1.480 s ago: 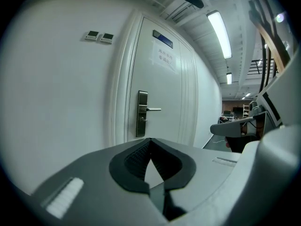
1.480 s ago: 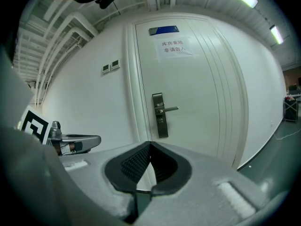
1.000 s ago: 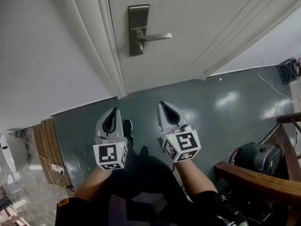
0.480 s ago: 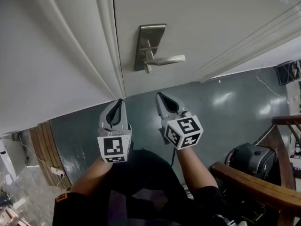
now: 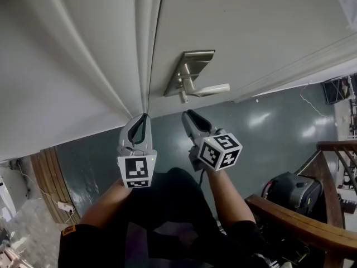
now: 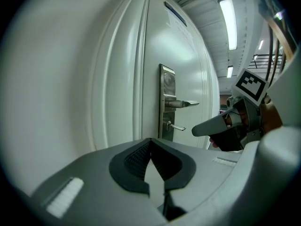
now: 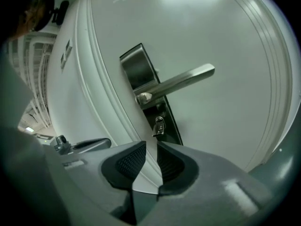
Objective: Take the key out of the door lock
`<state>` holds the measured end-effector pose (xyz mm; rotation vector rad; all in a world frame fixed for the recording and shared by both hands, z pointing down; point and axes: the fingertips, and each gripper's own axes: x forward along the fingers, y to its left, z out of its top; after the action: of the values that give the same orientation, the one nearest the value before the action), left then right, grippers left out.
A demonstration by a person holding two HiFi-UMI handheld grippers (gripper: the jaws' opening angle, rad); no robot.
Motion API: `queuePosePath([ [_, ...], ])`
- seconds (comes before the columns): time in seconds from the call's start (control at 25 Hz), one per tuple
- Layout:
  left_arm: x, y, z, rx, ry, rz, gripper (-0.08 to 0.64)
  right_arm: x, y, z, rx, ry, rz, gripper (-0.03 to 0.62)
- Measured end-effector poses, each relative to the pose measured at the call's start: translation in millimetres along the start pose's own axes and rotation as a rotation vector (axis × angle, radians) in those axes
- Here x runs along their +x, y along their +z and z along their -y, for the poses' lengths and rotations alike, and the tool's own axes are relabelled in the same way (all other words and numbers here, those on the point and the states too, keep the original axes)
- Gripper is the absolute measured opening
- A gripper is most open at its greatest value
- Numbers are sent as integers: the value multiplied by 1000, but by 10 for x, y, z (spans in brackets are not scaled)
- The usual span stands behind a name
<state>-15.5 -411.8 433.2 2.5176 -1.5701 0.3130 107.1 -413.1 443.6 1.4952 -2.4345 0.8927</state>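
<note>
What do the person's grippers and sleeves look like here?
Both are grey, tapered two-jaw tools: left gripper, right gripper. Black ribbed pads line the jaws. Each carries a white cube printed with black square markers. The person wears dark short sleeves, with an orange patch on the left one.

The door [image 5: 251, 32] is seen as off-white, and its lock plate [image 5: 192, 66] and lever handle [image 5: 215, 89] as brushed silver. In the right gripper view the plate is rendered near black and a silvery key [image 7: 159, 126] is shown against it. The floor [image 5: 279, 127] is a glossy dark grey-green. At 5 o'clock a brown wooden rail [image 5: 301, 221] is seen. The left gripper [image 5: 144, 117] is pale grey, with black ribbed pads [image 6: 134, 159] and a cube [image 5: 136, 172] patterned in black-and-white squares.
</note>
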Motion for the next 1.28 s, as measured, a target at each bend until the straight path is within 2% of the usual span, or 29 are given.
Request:
queuePosePath([
  [0.28,72,-87,-35,-6,30,-22,42,165,39,98,317,165,28,115],
  [0.36,87,-92,-40,-7,47,-25,46,209,75,97,411,228,36,118],
  [0.48,86,-95,-25,-16,78,-32,46,245,141,77,501,314,45,118],
  [0.8,128,-64,-25,-51,156,-28,31,403,291,81,641,464,39,96],
  [1.0,150,-44,-48,-70,197,-27,23,463,279,99,687,505,10,43],
  [1.28,154,-45,-100,-84,241,-35,18,459,257,81,785,554,4,29],
])
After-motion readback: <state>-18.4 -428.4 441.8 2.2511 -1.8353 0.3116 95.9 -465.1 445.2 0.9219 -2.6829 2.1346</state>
